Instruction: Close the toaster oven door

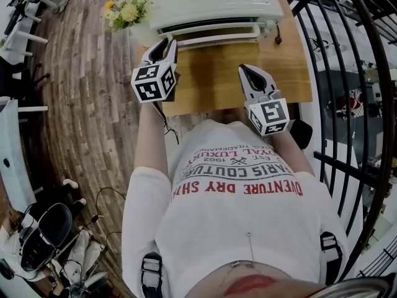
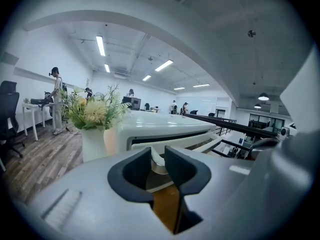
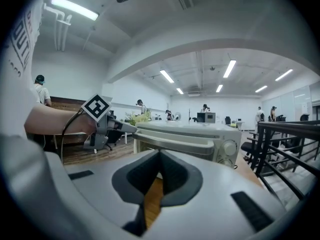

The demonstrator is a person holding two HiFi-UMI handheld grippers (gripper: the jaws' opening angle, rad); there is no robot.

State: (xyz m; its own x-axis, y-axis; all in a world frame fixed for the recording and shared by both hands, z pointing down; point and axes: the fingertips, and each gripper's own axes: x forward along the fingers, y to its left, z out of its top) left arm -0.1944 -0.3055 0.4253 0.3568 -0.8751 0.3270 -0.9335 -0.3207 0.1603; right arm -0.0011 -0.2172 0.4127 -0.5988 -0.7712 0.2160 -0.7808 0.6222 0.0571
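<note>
the cream-white boxy toaster oven (image 1: 211, 2) sits at the far edge of the brown wooden table (image 1: 217, 82), with a dark slit along the top of its door (image 1: 214, 37). the left gripper (image 1: 165, 46) is at the door's left corner, jaws partly apart, pinching nothing. the right gripper (image 1: 249, 73) hangs over the table, jaws together and empty.

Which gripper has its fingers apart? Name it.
The left gripper, beside the flower vase: a clear gap shows between its fingers, while the right gripper has fingers that meet at the tips.
</note>
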